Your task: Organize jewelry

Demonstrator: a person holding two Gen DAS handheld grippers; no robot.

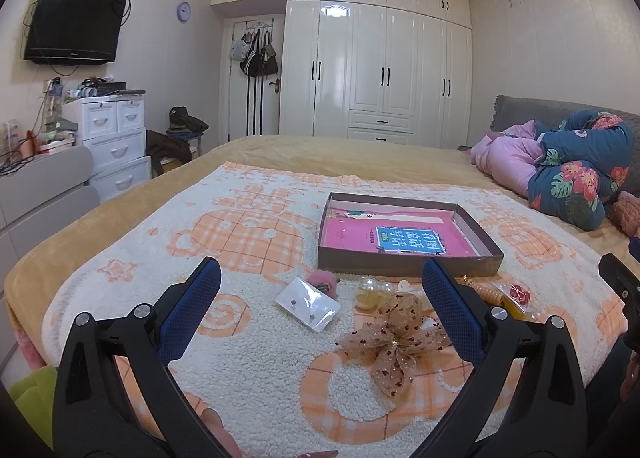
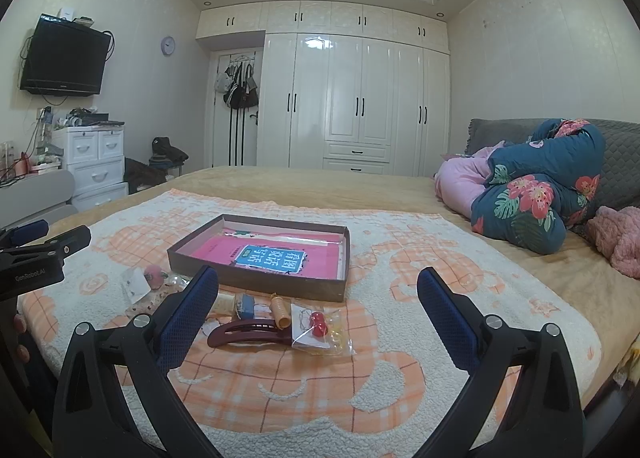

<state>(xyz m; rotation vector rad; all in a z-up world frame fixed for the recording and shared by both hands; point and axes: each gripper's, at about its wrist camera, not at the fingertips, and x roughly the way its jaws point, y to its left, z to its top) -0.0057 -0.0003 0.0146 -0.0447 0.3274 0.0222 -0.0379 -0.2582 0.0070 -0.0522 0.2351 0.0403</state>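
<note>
A bed (image 2: 320, 186) was covered by a cream and orange patterned blanket (image 2: 400, 338), on which all task items were laid. Near the middle of the blanket a shallow brown box (image 2: 256, 280) was set; a pink book with a blue label (image 2: 272, 258) was seen lying flat inside it, and a paper strip was visible along the box's far wall. No jewelry could be made out inside the box.

Between the box and the near edge of the blanket, the loose items were grouped. A sheer beige bow with red dots (image 1: 394, 332) was placed nearest that edge. A dark red hair clip (image 2: 248, 332) was laid beside a clear bag holding red beads (image 2: 320, 328), the two touching. A clear packet with two small studs (image 1: 308, 302) was located just beside a pink fluffy piece (image 1: 322, 280). An orange coiled hair tie (image 2: 279, 310), a blue piece (image 2: 245, 306) and small yellowish clear pieces (image 1: 370, 290) were found close to the box's near wall.

The left gripper (image 1: 320, 298) was held released, jaws spread wide above the packet and bow, nothing grasped. The right gripper (image 2: 318, 298) was likewise released, jaws spread above the hair clip and bag, nothing grasped.
</note>
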